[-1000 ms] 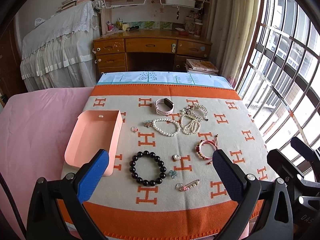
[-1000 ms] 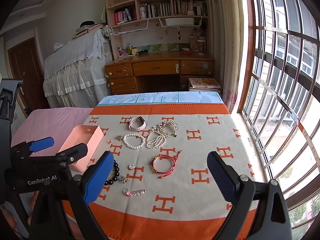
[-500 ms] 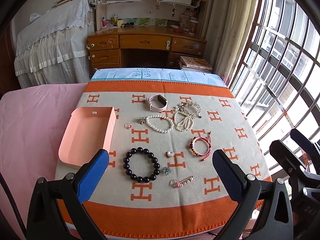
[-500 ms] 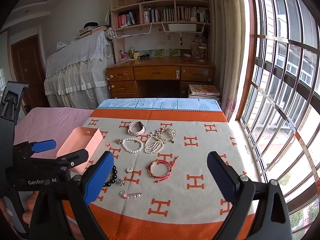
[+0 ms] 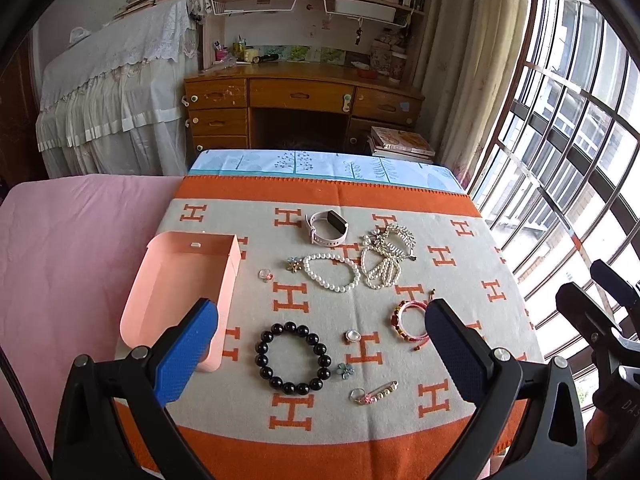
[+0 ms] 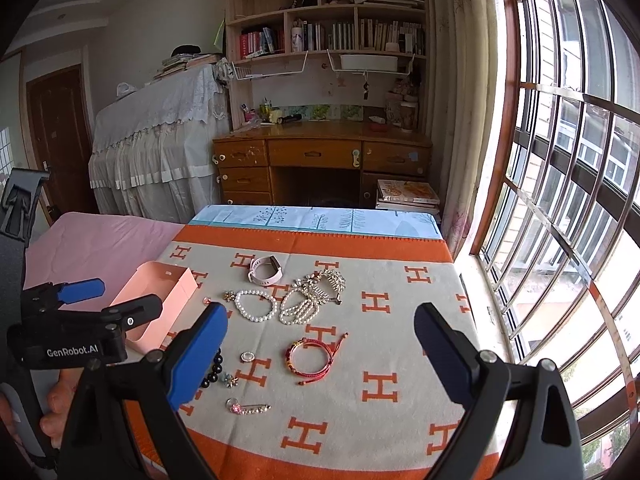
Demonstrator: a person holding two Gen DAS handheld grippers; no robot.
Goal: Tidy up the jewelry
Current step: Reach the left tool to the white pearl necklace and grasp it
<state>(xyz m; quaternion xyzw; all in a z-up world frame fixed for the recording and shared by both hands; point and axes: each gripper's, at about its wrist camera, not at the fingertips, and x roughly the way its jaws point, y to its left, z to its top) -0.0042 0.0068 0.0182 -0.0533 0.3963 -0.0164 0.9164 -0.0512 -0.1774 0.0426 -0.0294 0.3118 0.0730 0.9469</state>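
Jewelry lies spread on an orange-and-grey blanket [image 5: 400, 420]. It includes a black bead bracelet [image 5: 289, 326], a pearl bracelet [image 5: 335, 290], a tangle of pearl strands [image 5: 382, 266], a pink watch [image 5: 325, 241], a red cord bracelet [image 5: 400, 327] and a pin brooch [image 5: 374, 392]. An open pink box [image 5: 176, 280] sits at the blanket's left edge, with nothing seen inside. My left gripper [image 5: 320, 312] hovers open above the near jewelry, holding nothing. My right gripper [image 6: 320, 316] hangs open over the red cord bracelet [image 6: 310, 354], also holding nothing.
Small pieces lie between the bracelets: a ring [image 5: 353, 336], a flower charm [image 5: 345, 369] and a pink ring [image 5: 265, 275]. Pink bedding [image 5: 72, 260] lies to the left, with a barred window [image 5: 560, 160] on the right. A wooden desk [image 5: 300, 96] stands beyond the bed.
Both views shifted slightly as the hand-held grippers drifted above the blanket. Both grippers stayed open, and no jewelry moved.
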